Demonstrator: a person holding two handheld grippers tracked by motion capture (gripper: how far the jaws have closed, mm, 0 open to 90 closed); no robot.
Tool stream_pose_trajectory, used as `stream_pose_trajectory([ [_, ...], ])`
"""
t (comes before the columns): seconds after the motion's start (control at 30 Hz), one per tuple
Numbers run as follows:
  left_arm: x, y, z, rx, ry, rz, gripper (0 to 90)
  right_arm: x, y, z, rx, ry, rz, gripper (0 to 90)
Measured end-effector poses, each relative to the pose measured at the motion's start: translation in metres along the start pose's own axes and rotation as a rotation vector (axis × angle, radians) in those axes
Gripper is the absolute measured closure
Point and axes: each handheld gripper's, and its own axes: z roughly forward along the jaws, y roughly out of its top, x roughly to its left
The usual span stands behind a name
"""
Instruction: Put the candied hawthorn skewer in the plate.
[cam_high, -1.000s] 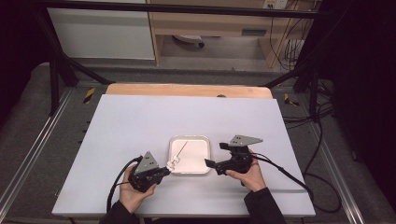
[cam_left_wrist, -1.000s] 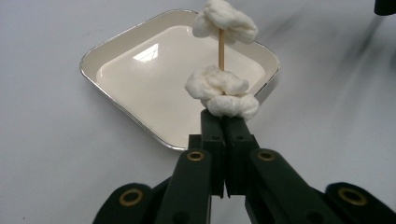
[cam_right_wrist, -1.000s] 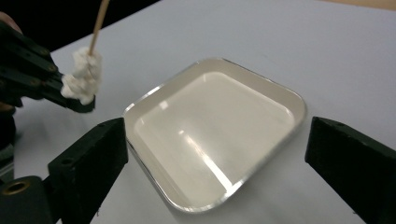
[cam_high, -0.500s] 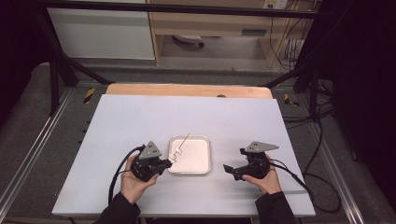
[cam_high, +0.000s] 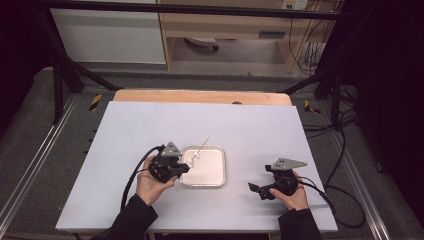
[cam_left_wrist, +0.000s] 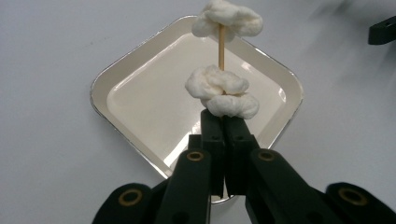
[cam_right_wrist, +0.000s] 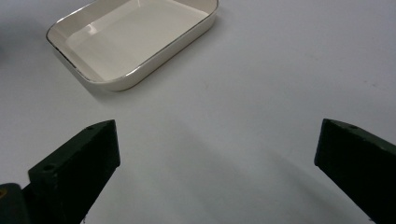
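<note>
The left gripper (cam_left_wrist: 223, 122), jaws clamped on the skewer (cam_left_wrist: 221, 41), holds it pointing straight ahead over the tray (cam_left_wrist: 140, 100), while the right gripper (cam_right_wrist: 215, 172) gapes empty, the tray ahead to its left.

- The table (cam_high: 125, 130) has a plain white top, with a light wooden strip (cam_high: 202, 97) along its far edge.
- The square tray (cam_left_wrist: 121, 74) is cream inside, glossy, with a thin silvery line round its rim.
- The skewer (cam_left_wrist: 221, 42) is pale tan wood.
- The two puffy lumps (cam_left_wrist: 219, 91) threaded on it are white, a little creamy in the shadows.
- The left gripper (cam_left_wrist: 224, 128) is black, with brass-coloured rings at its pivots.
- The right gripper (cam_right_wrist: 217, 154) has black jaws too; a grey plate (cam_high: 286, 163) sits on top.
- The person's sleeves (cam_high: 131, 220) are black.
- The floor mat (cam_high: 30, 125) round the table is speckled grey, with yellow-and-black striped tape (cam_high: 95, 101) at the frame.
</note>
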Motion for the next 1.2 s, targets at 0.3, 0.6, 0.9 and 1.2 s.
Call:
stream_pose_trajectory([
  [0.3,-0.004,0.007,0.028,0.093,0.0,0.009,88.6,-0.005,-0.01,-0.007,-0.005,-0.005,0.012,0.9],
  [0.6,-0.005,0.003,0.045,0.182,0.037,0.008,88.7,-0.007,-0.011,-0.009,-0.007,-0.005,0.017,0.9],
  [0.9,-0.006,-0.001,0.052,0.238,0.052,-0.002,88.5,-0.007,-0.011,-0.008,-0.004,-0.004,0.018,0.9],
  [1.2,-0.005,0.0,0.049,0.223,0.047,-0.002,84.2,-0.006,-0.011,-0.008,-0.003,-0.003,0.021,0.9],
])
